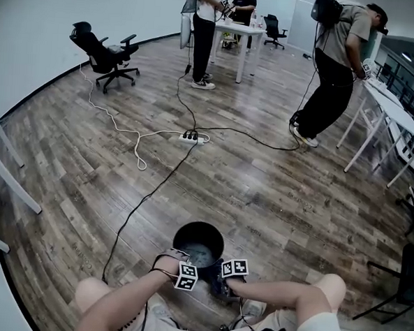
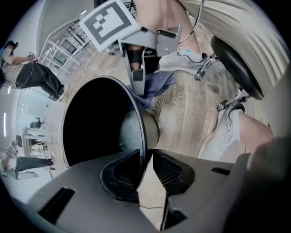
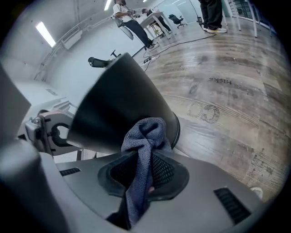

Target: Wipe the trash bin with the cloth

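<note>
The left gripper (image 2: 146, 157) is closed on the rim of the black trash bin (image 1: 189, 230), at the bin's left side, with one jaw inside the bin and one outside. The bin stands mouth up on the wooden floor (image 1: 275, 193), just in front of the person's knees. At the bin's right side, the right gripper (image 3: 144, 160) pinches a bunched blue-grey cloth (image 3: 146, 134). The cloth's wad lies against the outside of the bin's wall. Well beyond the bin, a white power strip (image 1: 190, 136) lies on the floor.
</note>
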{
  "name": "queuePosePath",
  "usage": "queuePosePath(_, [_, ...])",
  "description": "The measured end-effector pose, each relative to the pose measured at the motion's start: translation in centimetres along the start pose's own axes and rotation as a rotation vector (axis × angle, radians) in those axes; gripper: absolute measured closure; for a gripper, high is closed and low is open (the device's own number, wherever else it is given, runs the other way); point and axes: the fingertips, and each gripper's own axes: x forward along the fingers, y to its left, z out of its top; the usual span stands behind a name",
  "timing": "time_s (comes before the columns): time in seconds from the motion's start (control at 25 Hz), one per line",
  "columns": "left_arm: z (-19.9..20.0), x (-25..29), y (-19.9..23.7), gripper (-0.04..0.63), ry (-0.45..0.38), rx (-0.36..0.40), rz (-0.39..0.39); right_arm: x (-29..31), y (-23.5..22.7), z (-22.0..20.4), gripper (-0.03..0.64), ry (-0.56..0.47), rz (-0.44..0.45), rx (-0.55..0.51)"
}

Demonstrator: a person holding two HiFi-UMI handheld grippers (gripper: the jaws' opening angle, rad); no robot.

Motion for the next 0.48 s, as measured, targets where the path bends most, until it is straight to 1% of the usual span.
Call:
queuePosePath(0.12, [0.1,-0.1,-0.2,0.496,0.001,0.003,0.001,2.6,-2.2,-1.1,0.555,0.005,-0.04,-0.01])
queuePosePath(0.24, [0.2,0.0,-0.2,0.497,0.0,0.004,0.002,5.4,-4.9,-2.1,0.555,0.01,-0.078,0.013])
queuePosePath(0.4, [0.3,0.0,-0.2,0.499,-0.002,0.005,0.001,8.4,-7.8,-3.4,0.555,0.01,-0.092,0.083])
queuePosePath(0.48, [0.3,0.0,-0.2,0.499,-0.005,0.007,0.0,9.4,-8.6,-3.8,0.555,0.002,-0.074,0.16])
